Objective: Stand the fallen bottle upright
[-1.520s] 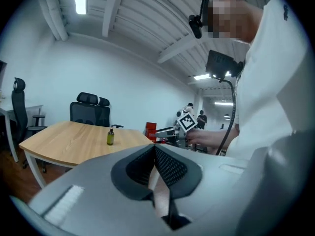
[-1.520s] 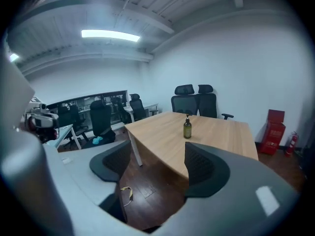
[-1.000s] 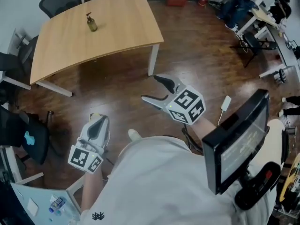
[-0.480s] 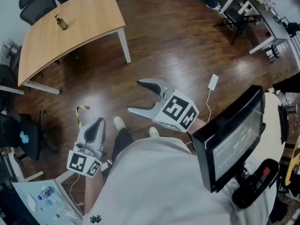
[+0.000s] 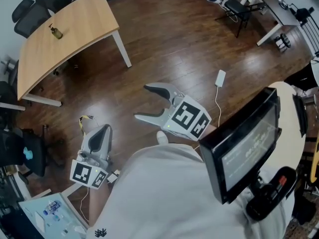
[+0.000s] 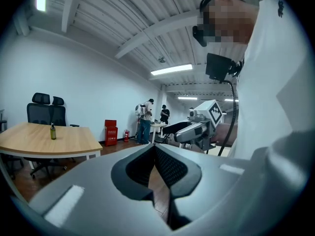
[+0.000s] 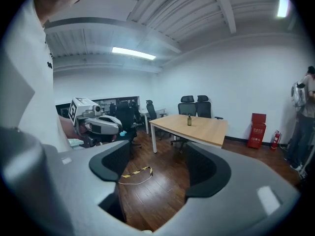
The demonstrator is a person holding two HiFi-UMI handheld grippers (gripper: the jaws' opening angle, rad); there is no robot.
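A small olive-green pump bottle (image 5: 56,32) stands upright on the light wooden table (image 5: 79,34) at the head view's far top left. It also shows as the bottle (image 6: 52,132) in the left gripper view and as the bottle (image 7: 189,120) in the right gripper view. Both grippers hang over the dark wood floor, far from the table. My left gripper (image 5: 101,136) is shut and empty; its jaws meet in its own view (image 6: 155,151). My right gripper (image 5: 145,102) is open with nothing between its jaws (image 7: 157,163).
Black office chairs (image 5: 35,6) stand behind the table. A white power adapter (image 5: 220,77) with its cable and a yellow-black strap (image 5: 83,119) lie on the floor. A red box (image 6: 110,132) stands by the wall, people (image 6: 145,121) near desks beyond. A dark screen (image 5: 246,143) sits at my right.
The table with the bottle has slid up and left in the head view and looks further off. Both grippers keep their states, left shut and right open.
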